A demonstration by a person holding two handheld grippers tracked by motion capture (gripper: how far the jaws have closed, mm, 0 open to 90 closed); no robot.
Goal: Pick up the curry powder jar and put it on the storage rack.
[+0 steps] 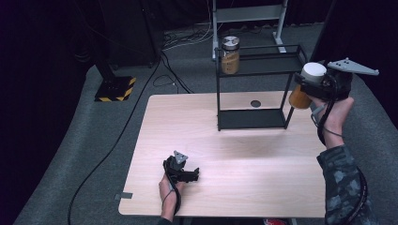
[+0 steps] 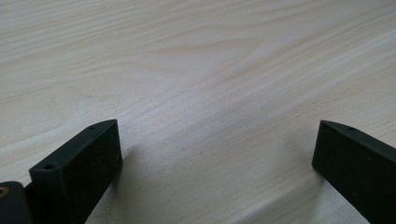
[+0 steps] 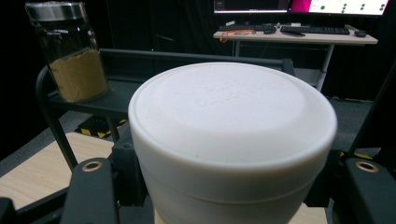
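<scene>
Up at the rack's (image 1: 281,70) right end, the white-lidded jar (image 1: 307,84) sits clamped in the right gripper (image 1: 313,86), held in the air on a raised forearm. The left gripper (image 1: 187,172) rests low on the table (image 1: 234,150), jaws wide and empty.

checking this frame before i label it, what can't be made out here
- White-lidded jar: right gripper view, contents hidden by its lid.
- Right gripper: high view, pads hidden behind the jar.
- Rack: high view, lower shelf too dark to read.
- Left gripper: left gripper view, body cut off.
</scene>
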